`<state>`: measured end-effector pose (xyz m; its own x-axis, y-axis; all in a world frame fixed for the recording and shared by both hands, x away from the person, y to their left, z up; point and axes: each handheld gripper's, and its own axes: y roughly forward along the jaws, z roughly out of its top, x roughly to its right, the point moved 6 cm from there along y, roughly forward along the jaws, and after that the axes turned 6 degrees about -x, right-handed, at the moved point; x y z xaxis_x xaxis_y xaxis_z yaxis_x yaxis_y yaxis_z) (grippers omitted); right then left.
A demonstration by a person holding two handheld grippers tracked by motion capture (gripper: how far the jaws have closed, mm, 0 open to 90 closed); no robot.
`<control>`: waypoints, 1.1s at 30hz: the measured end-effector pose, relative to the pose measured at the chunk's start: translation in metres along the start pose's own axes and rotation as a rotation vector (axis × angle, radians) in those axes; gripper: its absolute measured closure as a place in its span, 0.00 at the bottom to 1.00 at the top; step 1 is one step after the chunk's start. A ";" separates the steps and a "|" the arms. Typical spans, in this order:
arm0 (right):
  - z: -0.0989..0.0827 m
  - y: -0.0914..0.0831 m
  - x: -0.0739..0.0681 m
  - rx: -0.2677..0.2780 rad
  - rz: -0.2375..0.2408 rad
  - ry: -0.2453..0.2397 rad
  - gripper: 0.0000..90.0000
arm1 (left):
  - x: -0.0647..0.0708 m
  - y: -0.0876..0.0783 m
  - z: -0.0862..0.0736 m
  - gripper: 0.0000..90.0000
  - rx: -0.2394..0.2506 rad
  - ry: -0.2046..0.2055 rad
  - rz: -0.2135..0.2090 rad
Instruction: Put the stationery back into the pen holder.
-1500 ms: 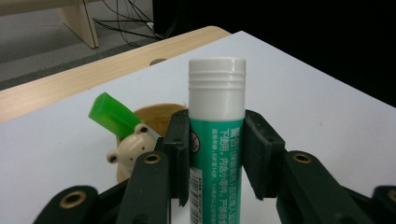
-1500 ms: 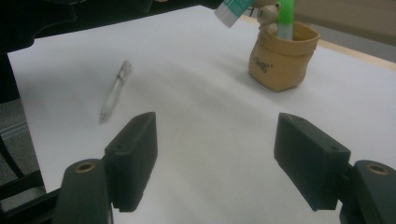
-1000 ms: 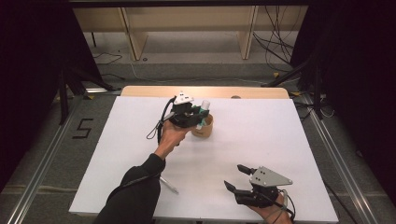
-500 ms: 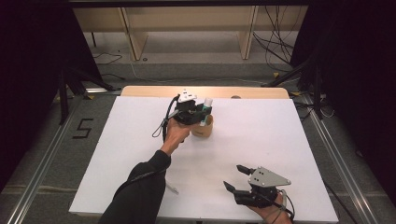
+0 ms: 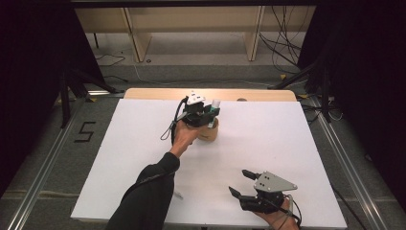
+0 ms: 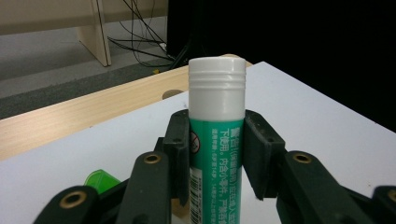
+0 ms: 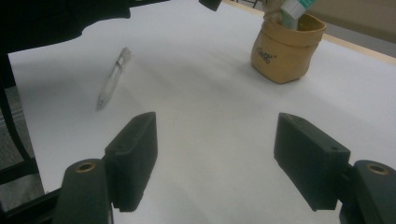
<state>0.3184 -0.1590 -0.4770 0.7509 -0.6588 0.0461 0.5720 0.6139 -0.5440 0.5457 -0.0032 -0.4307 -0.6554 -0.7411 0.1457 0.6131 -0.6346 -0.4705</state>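
Observation:
My left gripper (image 5: 205, 113) is shut on a green glue stick (image 6: 217, 84) with a white cap, held upright between the pads (image 6: 180, 140). It hovers just over a tan paper pot (image 5: 211, 132) at the far middle of the white sheet (image 5: 268, 139). The stick's lower end (image 7: 293, 8) reaches into the mouth of the pot (image 7: 285, 53). A green item (image 6: 99, 179) peeks out below the jaws. My right gripper (image 5: 238, 181) rests near the front edge on the right, open, with nothing between its jaws (image 7: 217, 135).
A clear pen (image 7: 112, 79) lies on the sheet near the person's dark sleeve (image 5: 148, 196). A wooden table edge (image 5: 158, 93) runs behind the sheet. Cables and shelf legs stand on the floor beyond.
The left hand has shifted a little to the right and down with the glue stick, closer over the pot. The right gripper has stayed still.

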 end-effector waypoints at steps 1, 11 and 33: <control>0.000 0.000 0.000 0.000 0.001 0.000 0.35 | 0.000 0.001 0.000 0.73 -0.003 0.003 0.002; 0.000 0.000 0.001 0.000 0.004 0.001 0.35 | 0.000 0.011 -0.004 0.73 -0.006 0.010 0.021; 0.000 0.000 0.000 0.001 0.006 -0.006 0.35 | -0.005 0.019 -0.011 0.72 -0.018 -0.006 0.066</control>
<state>0.3186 -0.1589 -0.4767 0.7562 -0.6526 0.0480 0.5679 0.6180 -0.5436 0.5558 -0.0088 -0.4504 -0.6109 -0.7828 0.1189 0.6470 -0.5801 -0.4949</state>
